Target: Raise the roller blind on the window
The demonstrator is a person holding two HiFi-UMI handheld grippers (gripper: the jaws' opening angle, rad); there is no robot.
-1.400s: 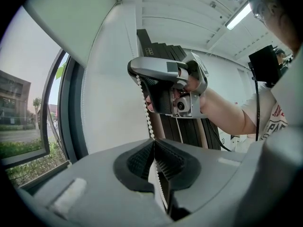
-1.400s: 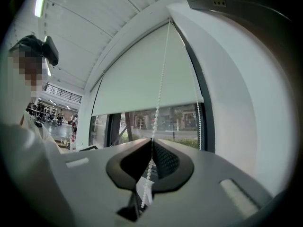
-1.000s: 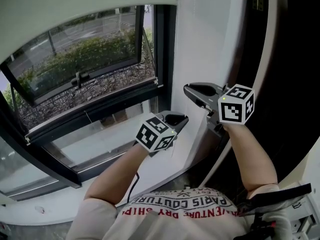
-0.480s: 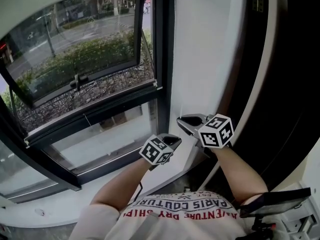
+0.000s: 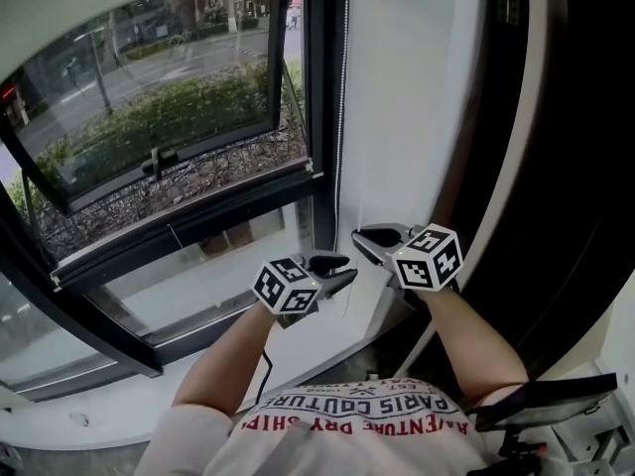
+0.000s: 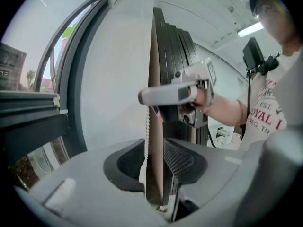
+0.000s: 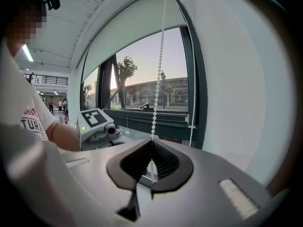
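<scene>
At your left the window (image 5: 169, 117) is mostly bare glass, with the blind (image 7: 135, 27) covering only its top, so the raising looks well along. Your left gripper (image 5: 342, 268) has just been opening its jaws. They now stand released, with a strand of the chain (image 7: 158, 79) running free between them, probably so you can take a fresh hold higher up. Just beside it, your right gripper (image 7: 151, 157) is clenched on the chain, low by the wall (image 5: 417, 87). That grip seems meant to keep the blind from slipping.
</scene>
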